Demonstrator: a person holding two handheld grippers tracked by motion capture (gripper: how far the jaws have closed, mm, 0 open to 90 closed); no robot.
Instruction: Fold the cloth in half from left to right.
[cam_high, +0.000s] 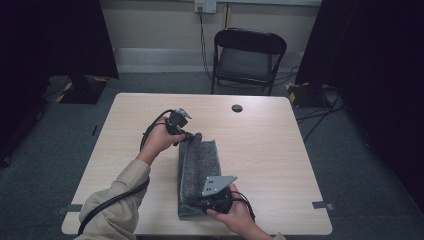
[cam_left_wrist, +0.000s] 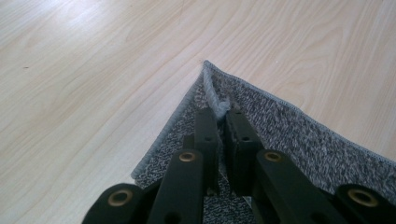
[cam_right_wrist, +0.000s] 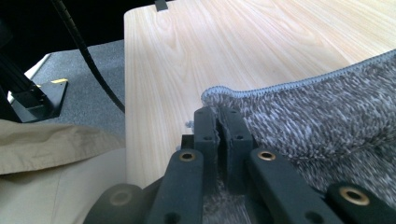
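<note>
Folding the grey cloth (cam_high: 199, 165): left gripper (cam_left_wrist: 221, 116) and right gripper (cam_right_wrist: 218, 122) each pinched a corner. Next, probably carried both corners across together.

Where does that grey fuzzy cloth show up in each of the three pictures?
High view: the grey cloth lies folded lengthwise at the table's middle, running from centre to the near edge.
Left gripper view: it fills the lower right, its corner pinched by the left tool.
Right gripper view: it spreads across the right, its edge pinched by the right tool.
Shared landmark: the pale wooden table.
</note>
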